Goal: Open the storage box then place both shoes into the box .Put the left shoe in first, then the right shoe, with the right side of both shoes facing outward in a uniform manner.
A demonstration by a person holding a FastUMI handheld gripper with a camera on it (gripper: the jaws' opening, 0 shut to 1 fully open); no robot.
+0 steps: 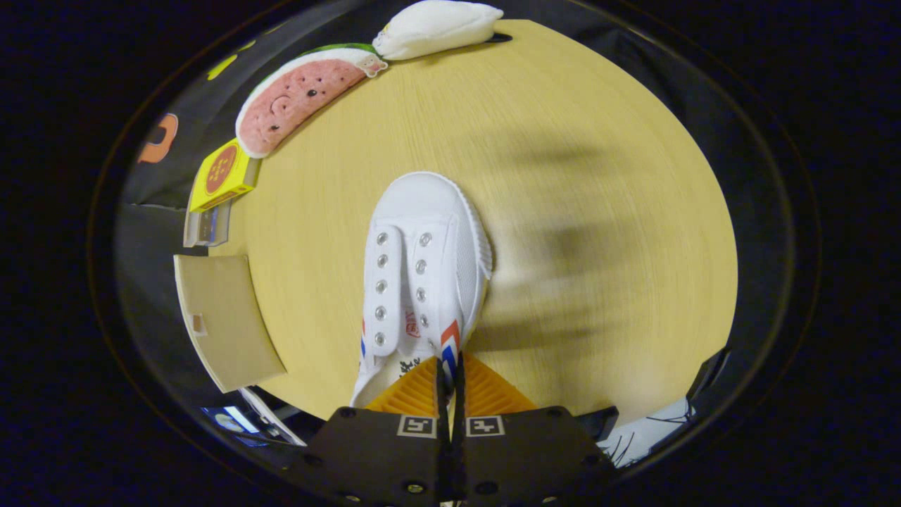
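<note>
White canvas shoe (422, 274): slip-on sneaker with metal eyelets and red-blue stripes, toe pointing away from the gripper (449, 384), hanging just over the pale wood table (577, 127) I think, blurry tabletop so hard to be sure.
Why held so: pinched at the heel-side collar, probably so it can be carried over and turned right side out.
Jaws: nearly closed, both fingers pressed on the thin collar edge, nothing else touched.
Box: beige flat panel (225, 317) beside the table edge, maybe the storage box lid, can't tell.
Clutter: watermelon-slice plush (295, 98), white plush (436, 28), yellow carton (222, 172), all well apart.
</note>
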